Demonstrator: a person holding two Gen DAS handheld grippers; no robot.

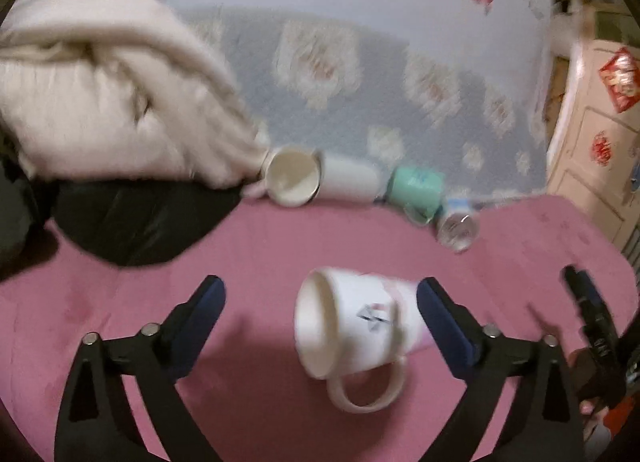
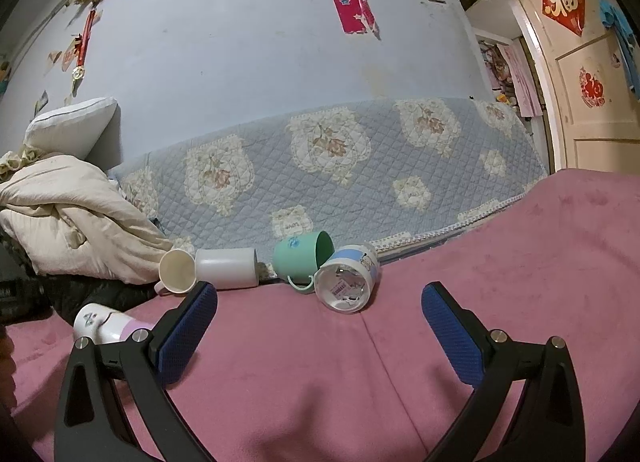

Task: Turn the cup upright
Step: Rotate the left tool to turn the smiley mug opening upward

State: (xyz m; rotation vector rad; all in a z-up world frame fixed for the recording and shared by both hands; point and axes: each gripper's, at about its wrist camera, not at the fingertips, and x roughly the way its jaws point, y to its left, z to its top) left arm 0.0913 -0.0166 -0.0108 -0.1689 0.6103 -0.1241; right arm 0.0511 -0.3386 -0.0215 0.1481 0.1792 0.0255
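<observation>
Toppled cup (image 1: 352, 326) between spread left fingers (image 1: 444, 322)

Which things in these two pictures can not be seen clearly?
- Mug print: blurred in left wrist view.
- Same mug: right wrist view, its mouth end cut off by the gripper finger.
- Clear cup label: too small to read.
- Black object: partly under the quilt.

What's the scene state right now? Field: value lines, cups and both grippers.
surface: pink blanket
target cup: white mug, on its side, mouth facing left, handle toward camera
left gripper: open, straddling the mug, right pad at its base
right gripper: open, nothing between fingers
back row, all on their sides: cream mug, white cup, green mug, blue-banded cup
</observation>
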